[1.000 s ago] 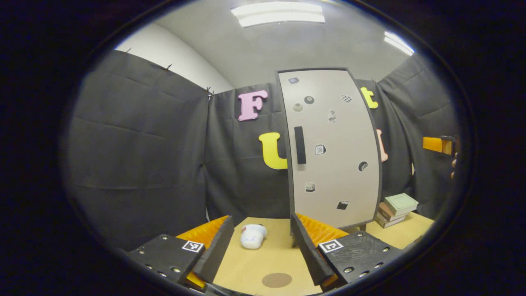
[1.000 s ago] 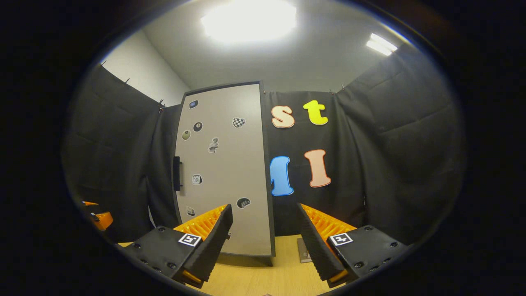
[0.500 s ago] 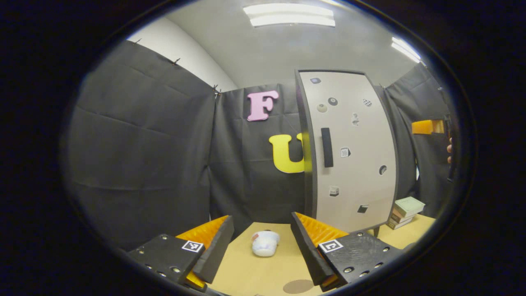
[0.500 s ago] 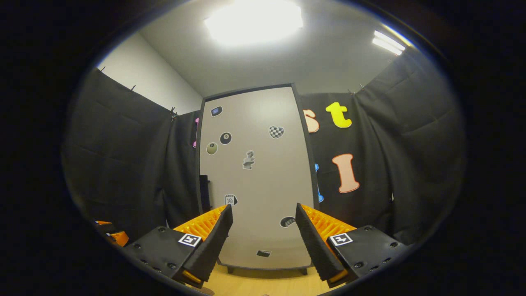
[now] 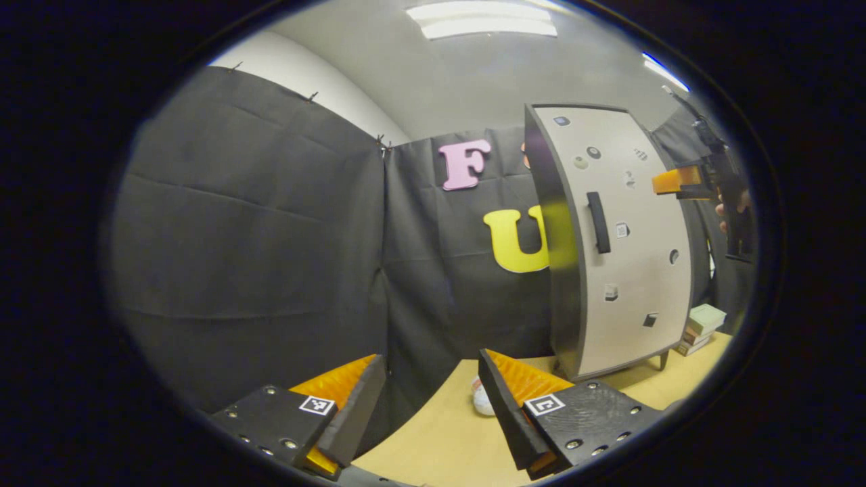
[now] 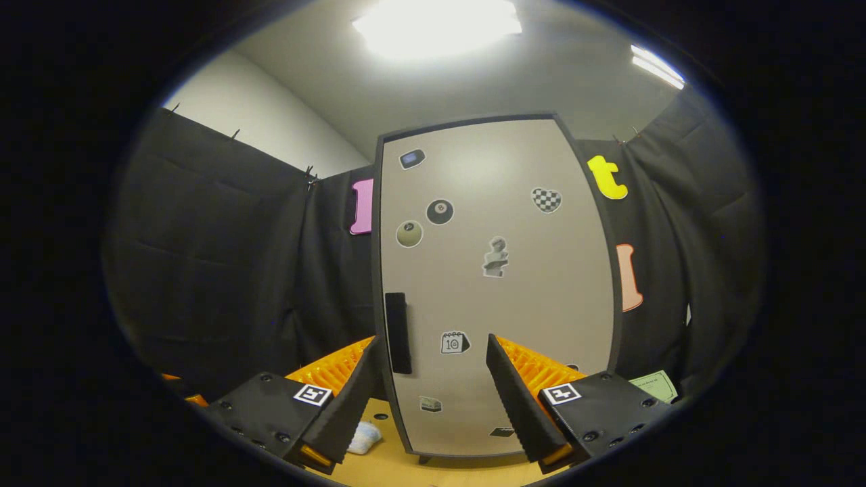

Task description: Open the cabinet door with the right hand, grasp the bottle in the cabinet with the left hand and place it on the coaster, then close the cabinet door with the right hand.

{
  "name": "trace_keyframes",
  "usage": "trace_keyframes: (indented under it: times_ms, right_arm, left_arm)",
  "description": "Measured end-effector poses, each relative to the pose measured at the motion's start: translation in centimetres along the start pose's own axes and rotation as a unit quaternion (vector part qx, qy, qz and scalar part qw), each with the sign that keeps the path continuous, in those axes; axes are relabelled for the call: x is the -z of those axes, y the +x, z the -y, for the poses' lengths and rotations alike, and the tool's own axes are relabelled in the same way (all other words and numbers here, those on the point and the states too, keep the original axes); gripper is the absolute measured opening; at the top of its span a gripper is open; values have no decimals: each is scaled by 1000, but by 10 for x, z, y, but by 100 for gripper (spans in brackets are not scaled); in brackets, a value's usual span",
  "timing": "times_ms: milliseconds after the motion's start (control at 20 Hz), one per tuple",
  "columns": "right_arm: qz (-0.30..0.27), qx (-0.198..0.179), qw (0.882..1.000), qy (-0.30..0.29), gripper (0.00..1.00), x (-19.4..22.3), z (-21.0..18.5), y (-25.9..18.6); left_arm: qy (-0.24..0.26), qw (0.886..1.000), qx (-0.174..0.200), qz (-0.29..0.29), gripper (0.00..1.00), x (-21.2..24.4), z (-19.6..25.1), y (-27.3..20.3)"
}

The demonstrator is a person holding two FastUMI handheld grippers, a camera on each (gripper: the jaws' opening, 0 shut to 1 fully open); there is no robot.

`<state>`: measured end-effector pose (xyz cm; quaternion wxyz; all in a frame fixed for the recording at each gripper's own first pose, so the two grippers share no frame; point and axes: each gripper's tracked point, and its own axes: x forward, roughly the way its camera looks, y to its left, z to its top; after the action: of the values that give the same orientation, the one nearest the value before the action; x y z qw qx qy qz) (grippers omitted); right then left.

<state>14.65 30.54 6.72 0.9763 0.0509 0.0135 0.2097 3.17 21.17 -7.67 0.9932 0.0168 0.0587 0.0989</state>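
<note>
The tall grey cabinet [image 6: 497, 284] fills the middle of the right gripper view, its door shut and dotted with stickers, so its inside is hidden. Its dark vertical handle [image 6: 398, 333] stands on the door's left side, just above the left finger of my right gripper [image 6: 433, 399], which is open and holds nothing. In the left gripper view the cabinet [image 5: 629, 243] stands at the right with its handle [image 5: 598, 222]. My left gripper [image 5: 429, 406] is open and empty, low over the table. The right gripper [image 5: 683, 181] and the hand holding it [image 5: 734, 203] hover before the door.
A small white crumpled object [image 5: 482, 400] lies on the wooden table [image 5: 440, 446], partly behind my left gripper's right finger, and shows again [image 6: 365, 436] at the cabinet's foot. A stack of books [image 5: 703, 321] sits right of the cabinet. Black cloth walls surround the table.
The right gripper has moved nearer the cabinet door and to the left, bringing the handle between its fingers' line. The left gripper's view has swung left, so the cabinet now sits farther right.
</note>
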Motion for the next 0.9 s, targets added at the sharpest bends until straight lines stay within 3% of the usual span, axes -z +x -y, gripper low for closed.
trace_keyframes:
  times_ms: [100, 150, 450, 700, 900]
  right_arm:
    - [-9, -7, 1000, -5, 97, 6, -14, 18]
    - [-11, -8, 1000, -6, 93, 7, -19, 28]
    - [-31, 5, 999, -13, 97, 23, -36, 77]
    - [-76, 37, 996, -5, 90, 50, -33, 114]
    - [-99, 42, 994, 11, 85, 59, -35, 132]
  left_arm:
    - [-1, 1000, -9, -7, 83, 9, -14, 7]
    - [-1, 1000, -12, -10, 83, 15, -20, 9]
    - [-5, 999, -27, -32, 86, 39, -39, 19]
    - [-6, 999, -34, -35, 83, 47, -58, 21]
    - [-5, 998, -36, -43, 83, 55, -61, 22]
